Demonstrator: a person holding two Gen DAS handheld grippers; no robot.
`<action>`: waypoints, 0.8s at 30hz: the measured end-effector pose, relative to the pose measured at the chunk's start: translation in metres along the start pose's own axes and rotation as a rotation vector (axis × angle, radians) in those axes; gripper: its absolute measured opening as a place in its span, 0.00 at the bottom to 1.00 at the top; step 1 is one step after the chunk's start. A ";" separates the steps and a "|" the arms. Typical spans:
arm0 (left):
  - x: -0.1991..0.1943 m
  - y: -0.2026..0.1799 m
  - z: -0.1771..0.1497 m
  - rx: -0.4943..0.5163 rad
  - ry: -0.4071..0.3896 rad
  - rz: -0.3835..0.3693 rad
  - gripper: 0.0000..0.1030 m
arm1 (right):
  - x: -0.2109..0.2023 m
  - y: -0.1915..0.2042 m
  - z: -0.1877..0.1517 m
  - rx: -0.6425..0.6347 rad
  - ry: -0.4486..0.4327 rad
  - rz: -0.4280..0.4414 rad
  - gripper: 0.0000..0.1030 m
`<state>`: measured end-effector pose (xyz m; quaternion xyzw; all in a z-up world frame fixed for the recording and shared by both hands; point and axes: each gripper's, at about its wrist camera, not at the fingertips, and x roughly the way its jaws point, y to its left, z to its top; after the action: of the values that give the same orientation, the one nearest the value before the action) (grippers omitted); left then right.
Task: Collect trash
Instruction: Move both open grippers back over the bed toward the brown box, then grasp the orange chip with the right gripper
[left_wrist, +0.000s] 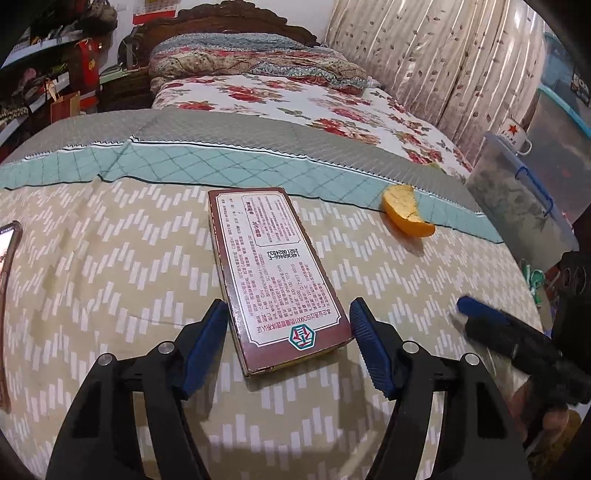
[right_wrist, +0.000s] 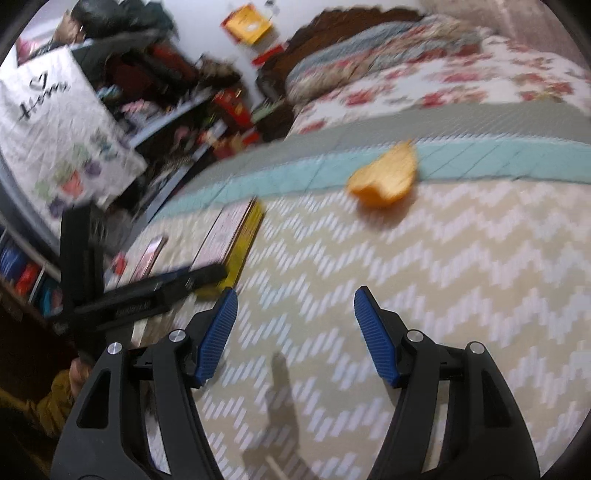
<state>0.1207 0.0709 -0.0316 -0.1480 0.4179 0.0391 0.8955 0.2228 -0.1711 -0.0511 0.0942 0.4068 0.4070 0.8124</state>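
Observation:
A flat maroon-edged box (left_wrist: 273, 273) with a white printed label lies on the zigzag bed cover (left_wrist: 110, 266). My left gripper (left_wrist: 288, 314) straddles its near end, both blue pads set against its long sides. An orange peel (left_wrist: 406, 214) rests further off to the right, at the teal border. In the right wrist view the peel (right_wrist: 384, 177) lies ahead, and the box (right_wrist: 232, 236) shows at the left with the left gripper (right_wrist: 207, 273) on it. My right gripper (right_wrist: 295, 325) stands open over bare cover, holding nothing. It also pokes into the left wrist view as the right gripper (left_wrist: 476, 317) at the right edge.
A phone (left_wrist: 7, 251) lies on the cover at the far left. Beside the bed on the right stand a lidded plastic bin (left_wrist: 517, 195) and a white mug (left_wrist: 515, 134). Folded quilts (left_wrist: 251, 59) and the headboard sit at the far end. Cluttered shelves (right_wrist: 166, 96) line the left side.

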 end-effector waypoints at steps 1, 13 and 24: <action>0.000 0.001 0.000 -0.005 -0.002 -0.005 0.63 | -0.002 -0.004 0.005 0.002 -0.023 -0.041 0.67; -0.003 0.000 -0.001 0.000 -0.005 -0.013 0.63 | 0.038 -0.043 0.082 0.162 -0.021 -0.183 0.81; -0.004 0.006 -0.001 -0.012 -0.006 -0.039 0.64 | 0.069 -0.050 0.094 0.237 0.034 -0.104 0.82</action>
<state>0.1169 0.0763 -0.0305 -0.1617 0.4122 0.0245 0.8963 0.3449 -0.1358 -0.0541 0.1614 0.4700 0.3150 0.8086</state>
